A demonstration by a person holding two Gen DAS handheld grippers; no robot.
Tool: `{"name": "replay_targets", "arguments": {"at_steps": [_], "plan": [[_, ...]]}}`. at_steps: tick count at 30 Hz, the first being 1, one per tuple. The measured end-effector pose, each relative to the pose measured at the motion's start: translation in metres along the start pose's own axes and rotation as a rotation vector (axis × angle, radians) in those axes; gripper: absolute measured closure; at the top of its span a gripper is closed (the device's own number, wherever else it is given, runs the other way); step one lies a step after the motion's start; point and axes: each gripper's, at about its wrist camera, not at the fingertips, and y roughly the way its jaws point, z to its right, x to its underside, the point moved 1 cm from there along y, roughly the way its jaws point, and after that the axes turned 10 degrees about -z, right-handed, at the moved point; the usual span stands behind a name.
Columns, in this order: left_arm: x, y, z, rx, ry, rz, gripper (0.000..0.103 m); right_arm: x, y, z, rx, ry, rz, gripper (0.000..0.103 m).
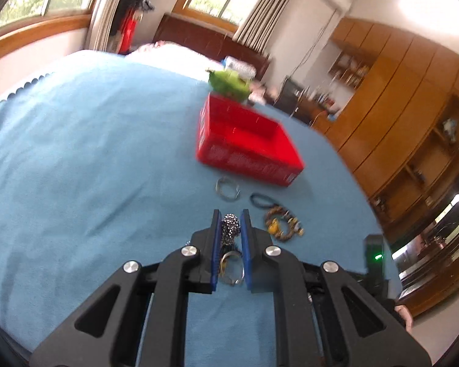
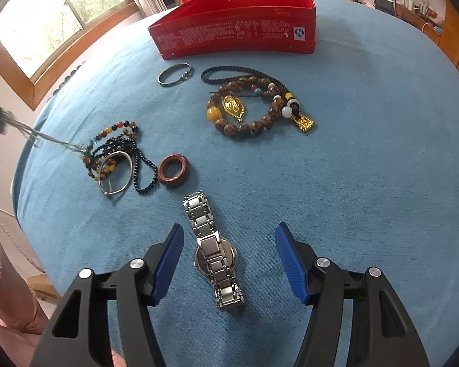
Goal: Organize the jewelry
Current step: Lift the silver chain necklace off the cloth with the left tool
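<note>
Blue-padded left tongs [image 1: 231, 224] clamped on a sparkly beaded piece [image 1: 230, 229], partly hidden between pads. Right tongs [image 2: 228, 244] spread apart over a steel watch [image 2: 214, 250], lower centre. Red box [image 2: 238, 21] at top, inside unseen there. Blurred left view.

Right gripper [image 2: 228, 263], blue-padded jaws apart, above a silver metal link-band wristwatch [image 2: 214, 252] lying face-down between them on the blue cloth-covered table [image 2: 367, 168]. Ahead left: brown wooden ring [image 2: 173, 170], just beside tangled multicoloured bead strands [image 2: 119, 150]. Ahead: brown bead bracelet with gold pendants [image 2: 254, 108]. Farthest ahead: open red rectangular tin box [image 2: 235, 30].
</note>
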Motion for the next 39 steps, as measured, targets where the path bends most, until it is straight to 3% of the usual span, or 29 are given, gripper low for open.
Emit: {"name": "replay_targets", "arguments": {"at_steps": [2,6,19,25,29,33,39], "plan": [[-0.003,-0.007,0.005,-0.034,0.022,0.029,0.092,-0.001,-0.001,-0.001,-0.002,-0.004,0.005,0.04],[-0.003,0.001,0.003,-0.024,0.019,0.005,0.092,-0.002,0.0,-0.004,-0.006,-0.008,0.003,0.04],[0.036,0.085,-0.06,-0.096,-0.121,-0.269,0.092,0.001,-0.001,-0.007,0.009,-0.012,-0.001,0.04],[0.047,0.097,-0.068,-0.118,-0.127,-0.324,0.09,-0.001,0.002,-0.011,0.007,-0.019,-0.008,0.04],[0.047,0.097,-0.061,-0.119,-0.102,-0.326,0.069,0.0,0.002,-0.011,0.006,-0.019,-0.008,0.04],[0.047,0.102,-0.055,-0.152,-0.081,-0.333,0.056,0.0,0.003,-0.011,0.007,-0.019,-0.009,0.04],[0.05,0.115,-0.052,-0.242,-0.036,-0.345,0.055,0.0,0.003,-0.011,0.007,-0.019,-0.01,0.04]]}}
